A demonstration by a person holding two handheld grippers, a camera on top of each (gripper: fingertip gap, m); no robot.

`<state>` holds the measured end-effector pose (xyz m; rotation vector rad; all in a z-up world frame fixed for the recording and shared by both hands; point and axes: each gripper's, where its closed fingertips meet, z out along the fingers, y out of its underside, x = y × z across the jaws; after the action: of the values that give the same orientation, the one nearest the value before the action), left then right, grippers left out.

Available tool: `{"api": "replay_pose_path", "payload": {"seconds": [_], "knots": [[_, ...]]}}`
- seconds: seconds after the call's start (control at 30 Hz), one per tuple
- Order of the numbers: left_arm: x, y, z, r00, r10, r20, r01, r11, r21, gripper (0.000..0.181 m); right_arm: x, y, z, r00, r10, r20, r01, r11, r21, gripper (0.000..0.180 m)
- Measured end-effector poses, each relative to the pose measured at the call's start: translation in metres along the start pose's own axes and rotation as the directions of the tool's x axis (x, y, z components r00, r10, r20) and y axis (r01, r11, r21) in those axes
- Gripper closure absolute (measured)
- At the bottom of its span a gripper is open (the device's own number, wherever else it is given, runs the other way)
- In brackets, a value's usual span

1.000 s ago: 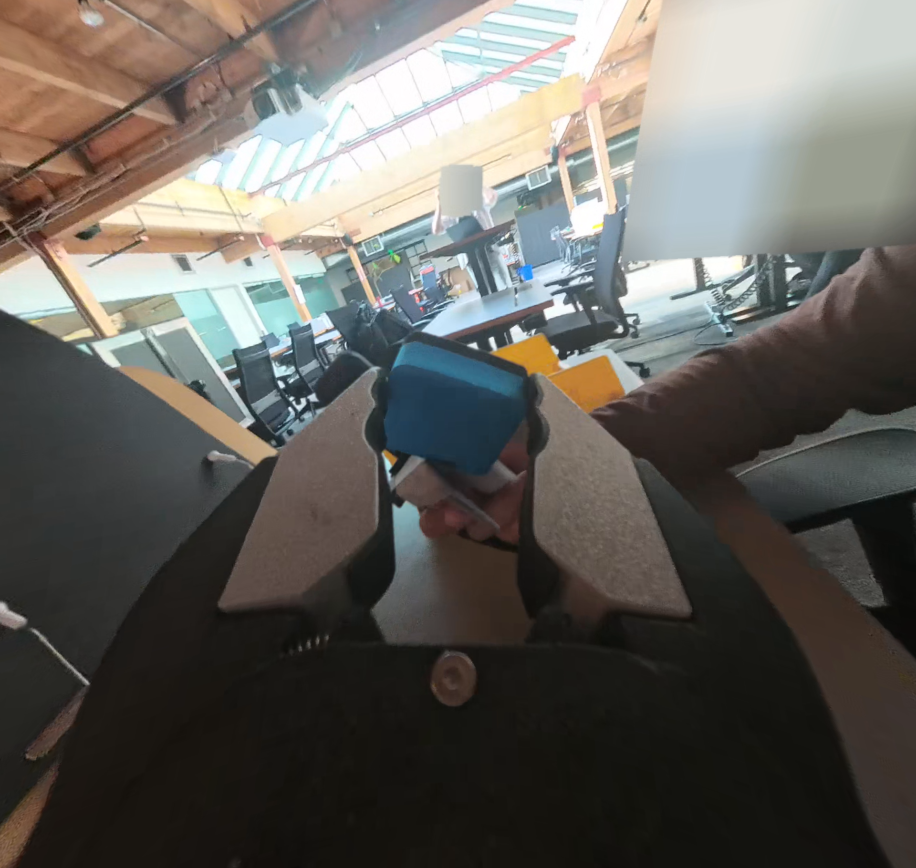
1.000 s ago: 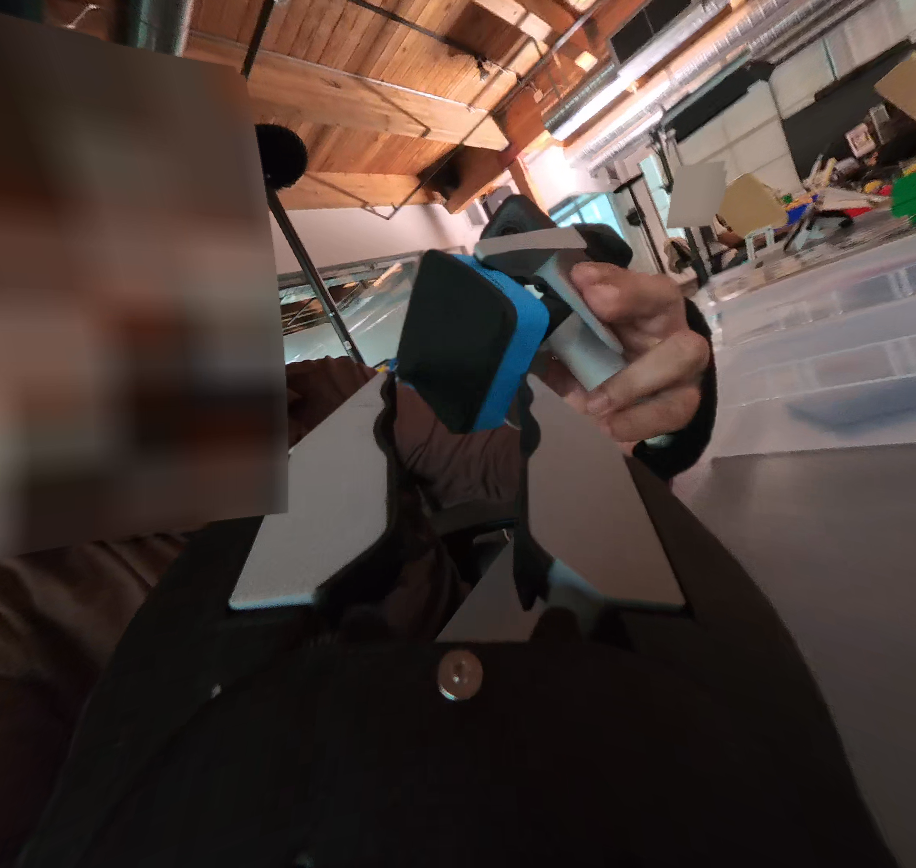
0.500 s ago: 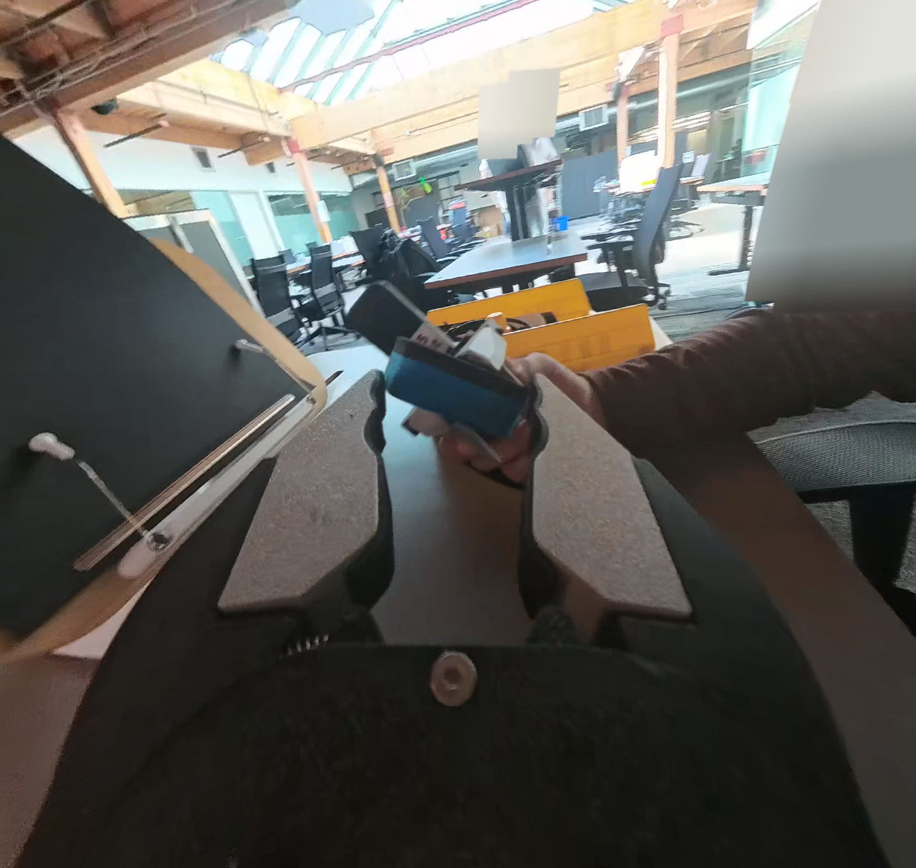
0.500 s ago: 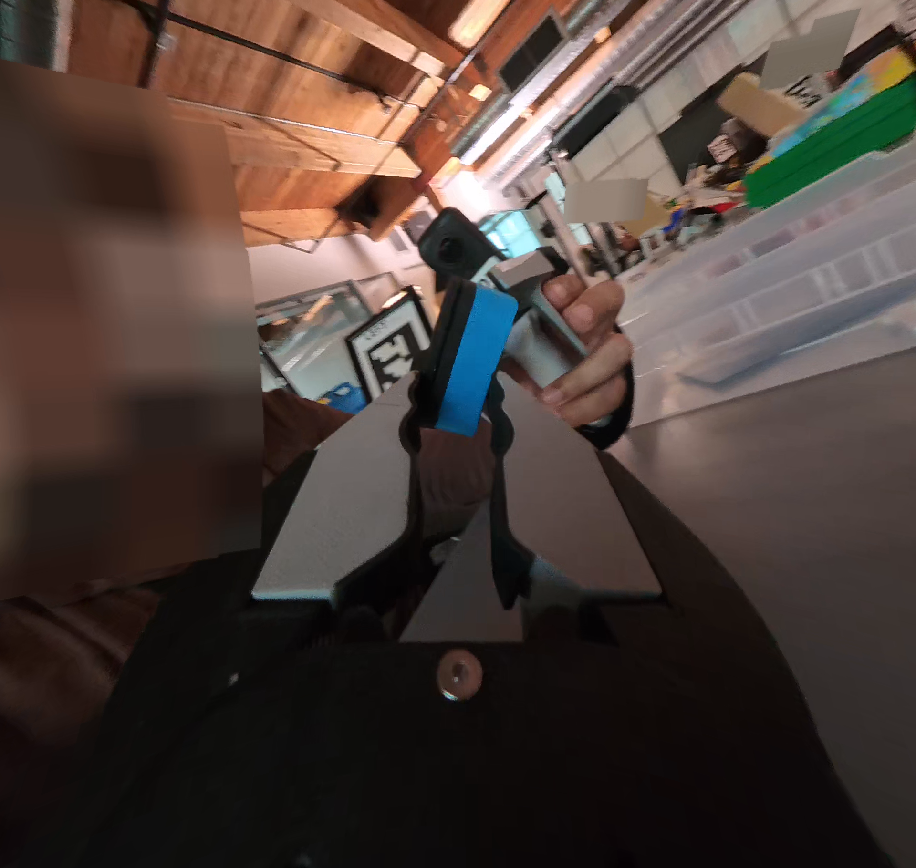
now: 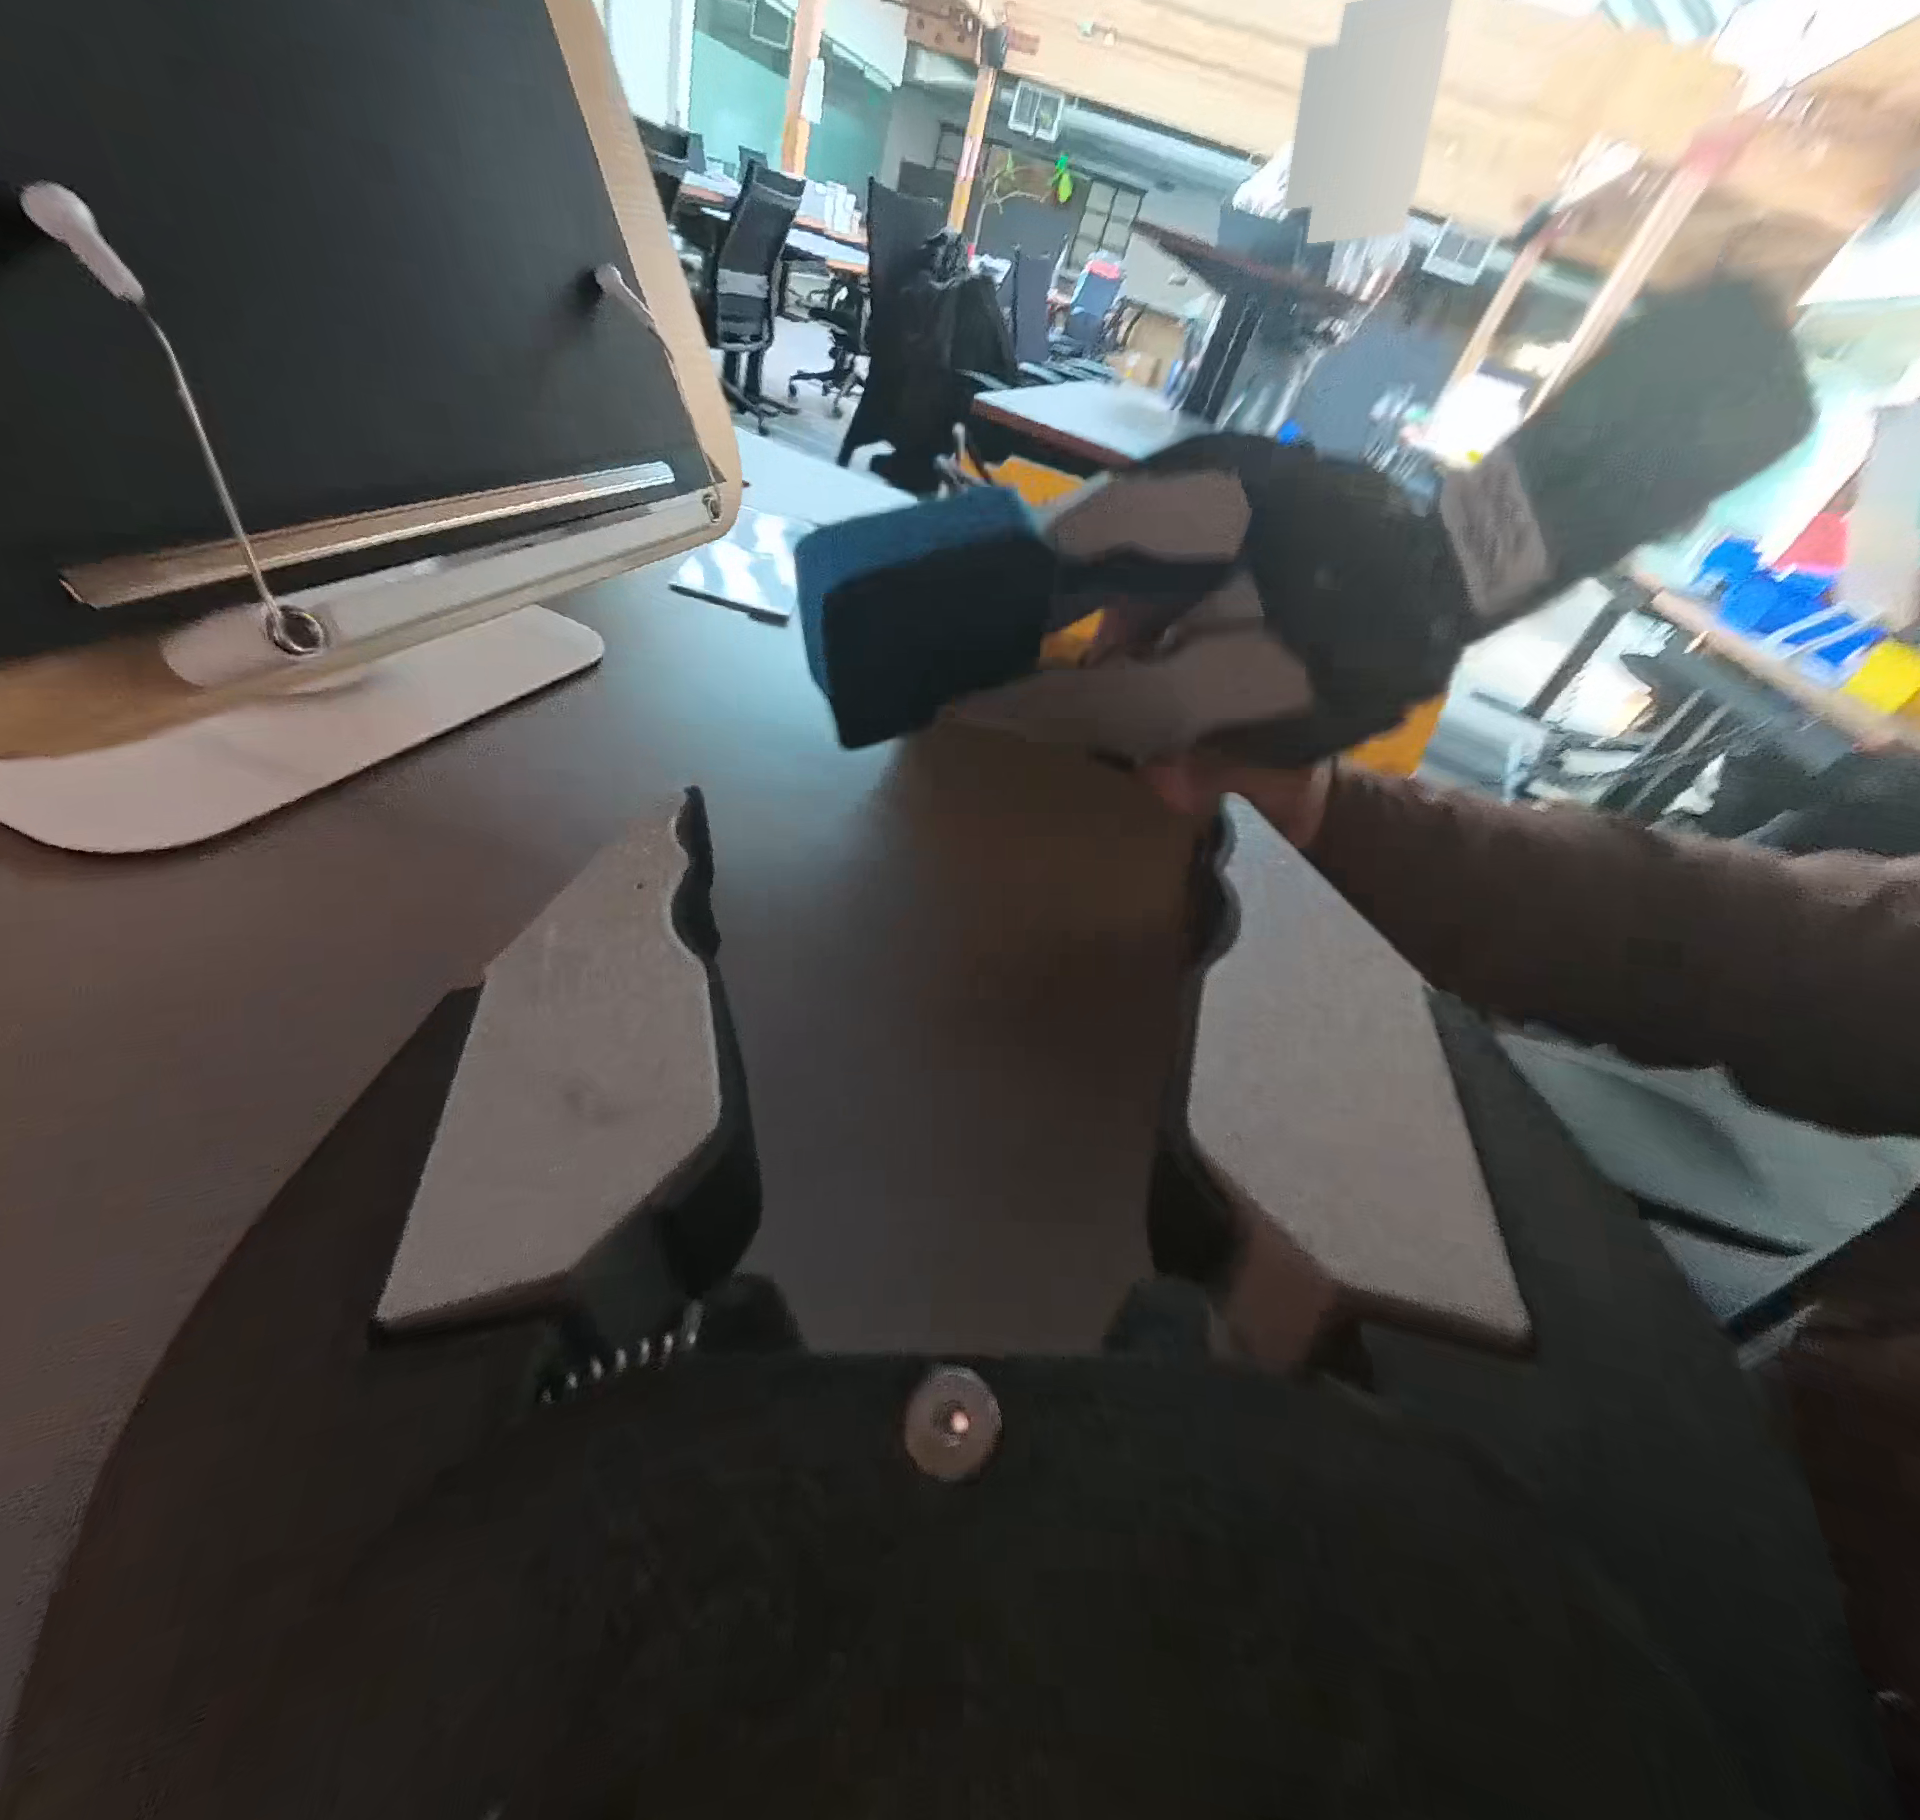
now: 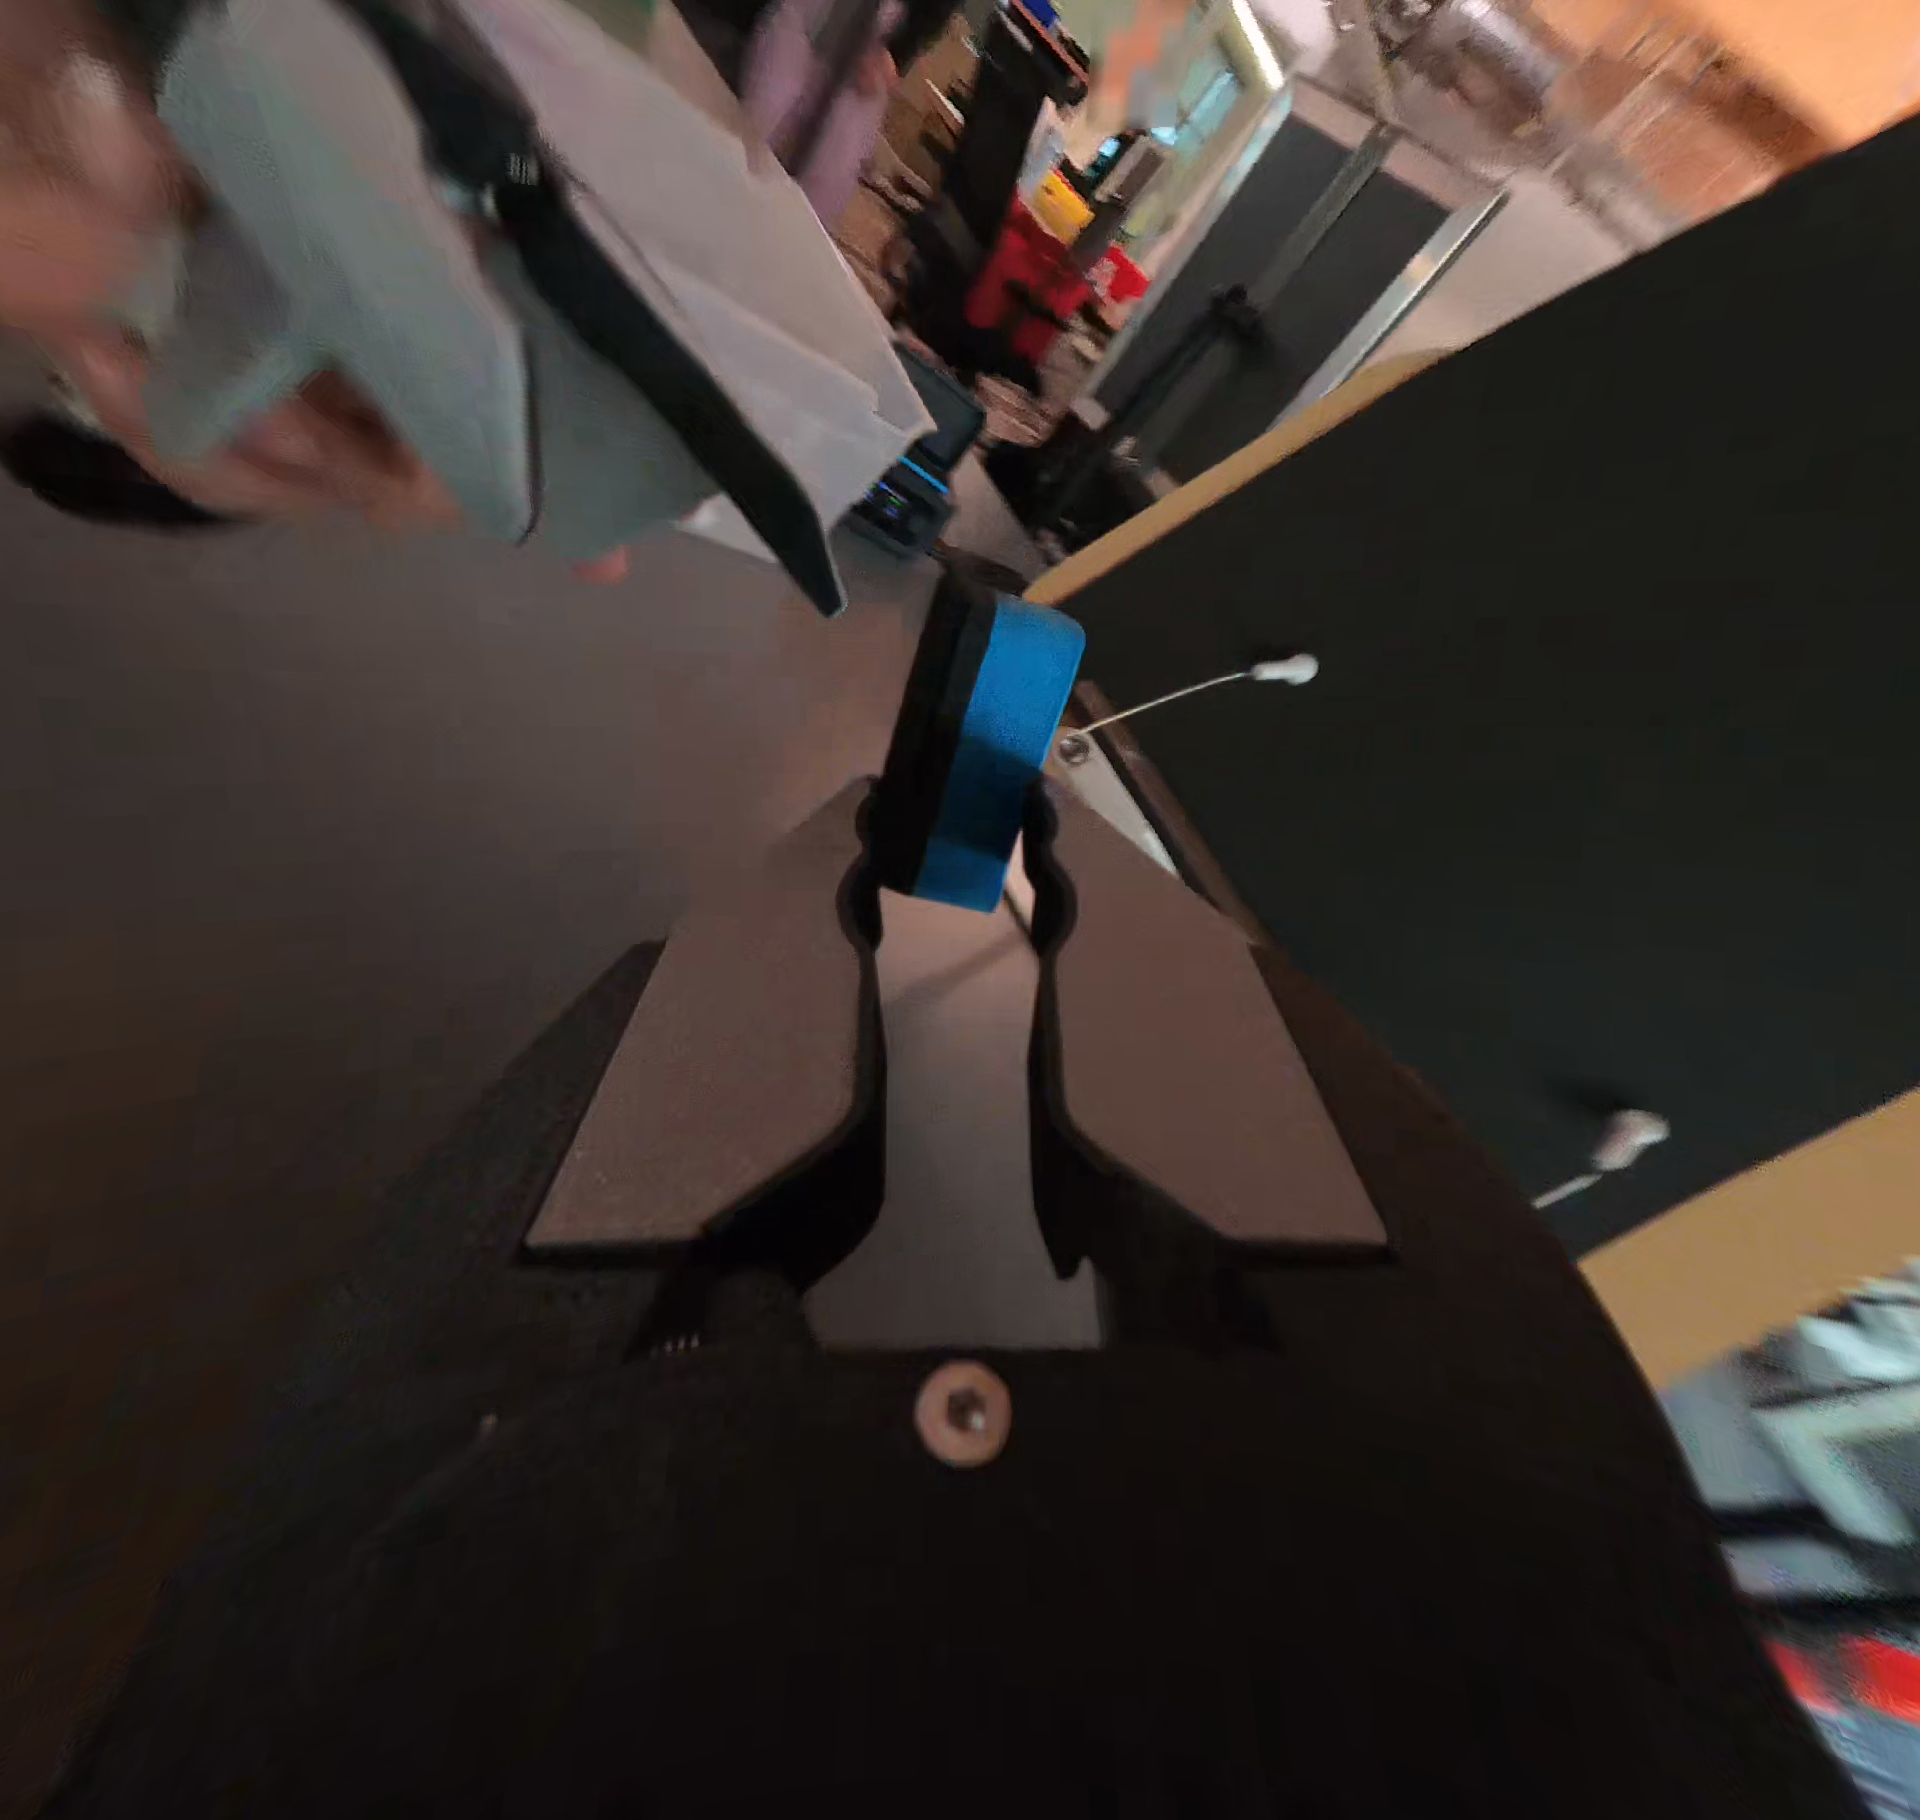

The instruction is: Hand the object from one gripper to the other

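Object: a blue rectangular foam block with a black felt face (image 6: pixel 977 762), something like a board eraser, clamped at the tips of the right gripper (image 6: pixel 951 840). In the left wrist view the same block (image 5: pixel 925 617) hangs in the air above the dark brown tabletop (image 5: pixel 935 939), blurred by motion.

Right claw: pinching the block, one finger on the black face and the other on the blue back; the gap between the grey finger plates is narrow. Seen from the left wrist view, it (image 5: pixel 1049 607) comes in from the right side, with a hand under it and a dark brown sleeve (image 5: pixel 1558 960) running off to the right edge.

Left claw: the left gripper (image 5: pixel 951 877) is spread wide with nothing between its fingers. It sits low over the tabletop, near the block but apart from it, the block lying beyond and above its fingertips.

Stand: a black board in a pale wooden frame (image 5: pixel 343 243) on a white base, with thin metal page-holder wires, stands on the tabletop at the left of the left wrist view; in the right wrist view it (image 6: pixel 1507 679) fills the right side, just behind the block.

Background: an open office with black chairs (image 5: pixel 758 274) and long desks, partly smeared by motion blur.
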<state>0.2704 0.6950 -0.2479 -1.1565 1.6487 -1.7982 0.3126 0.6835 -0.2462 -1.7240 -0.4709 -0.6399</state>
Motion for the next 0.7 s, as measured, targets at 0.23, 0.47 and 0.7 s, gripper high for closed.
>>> {"api": "replay_pose_path", "payload": {"seconds": [0.23,0.47,0.7], "knots": [[-0.004,-0.002,0.003,0.999,-0.044,0.027,0.043,0.999,0.028,0.074,-0.02,0.001,0.015,0.961,-0.268,-0.076,0.261,0.961,-0.091,0.157],[-0.007,0.008,0.012,0.989,0.102,0.108,-0.102,0.995,-0.006,0.108,-0.037,-0.017,0.015,0.883,-0.45,-0.131,0.442,0.893,-0.09,0.157],[-0.028,0.005,0.005,0.905,0.335,0.261,-0.321,0.942,-0.097,0.127,-0.039,-0.002,0.025,0.906,-0.413,-0.097,0.399,0.907,-0.134,0.157]]}}
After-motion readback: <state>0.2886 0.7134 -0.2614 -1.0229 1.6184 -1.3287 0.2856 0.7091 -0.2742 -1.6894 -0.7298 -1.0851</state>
